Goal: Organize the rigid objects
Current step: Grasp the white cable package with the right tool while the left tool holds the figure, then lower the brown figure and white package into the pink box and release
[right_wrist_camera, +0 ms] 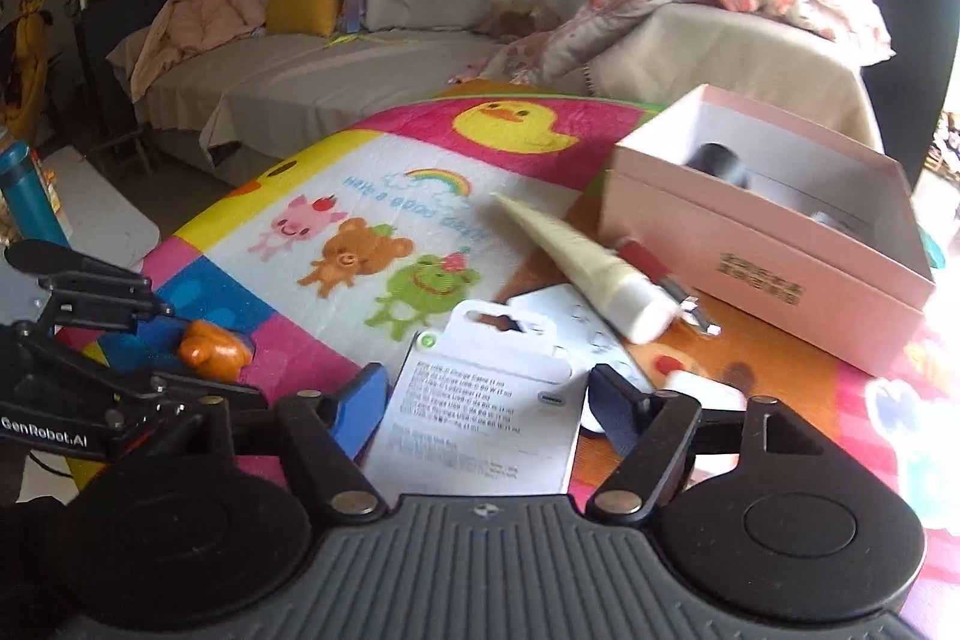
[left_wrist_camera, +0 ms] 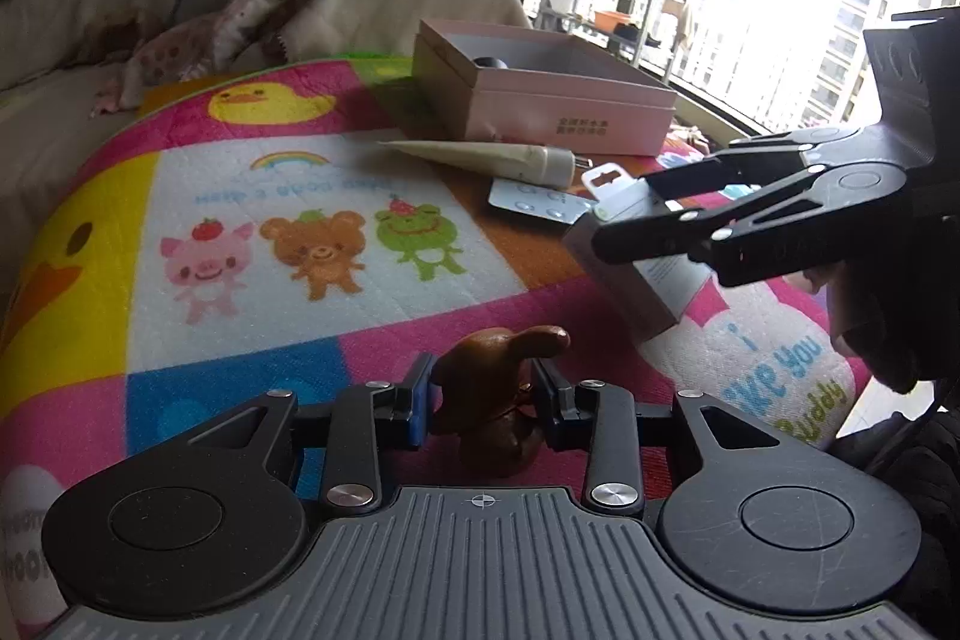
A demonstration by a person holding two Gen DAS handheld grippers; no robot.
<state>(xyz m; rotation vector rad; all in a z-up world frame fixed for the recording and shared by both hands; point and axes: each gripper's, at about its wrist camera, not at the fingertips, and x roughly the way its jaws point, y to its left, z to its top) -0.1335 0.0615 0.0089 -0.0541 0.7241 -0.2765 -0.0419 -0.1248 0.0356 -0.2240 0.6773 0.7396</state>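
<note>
My left gripper (left_wrist_camera: 483, 400) is shut on a brown dog figurine (left_wrist_camera: 498, 388) just above the colourful mat (left_wrist_camera: 240, 244). The figurine also shows in the right wrist view (right_wrist_camera: 213, 349), orange-brown, held by the left gripper (right_wrist_camera: 174, 340). My right gripper (right_wrist_camera: 486, 400) is shut on a white cable box (right_wrist_camera: 480, 418) with printed text. In the left wrist view the right gripper (left_wrist_camera: 630, 214) holds that box (left_wrist_camera: 636, 274) above the mat's right side. An open pink box (left_wrist_camera: 540, 94) stands at the back, with a dark round object (right_wrist_camera: 720, 163) inside.
A cream tube (right_wrist_camera: 594, 262) lies beside the pink box (right_wrist_camera: 768, 232), with a red-handled tool (right_wrist_camera: 654, 268) under it and a white blister card (right_wrist_camera: 576, 322) nearby. A small white object (right_wrist_camera: 702, 388) lies behind the right finger. A sofa (right_wrist_camera: 360, 64) with blankets is behind.
</note>
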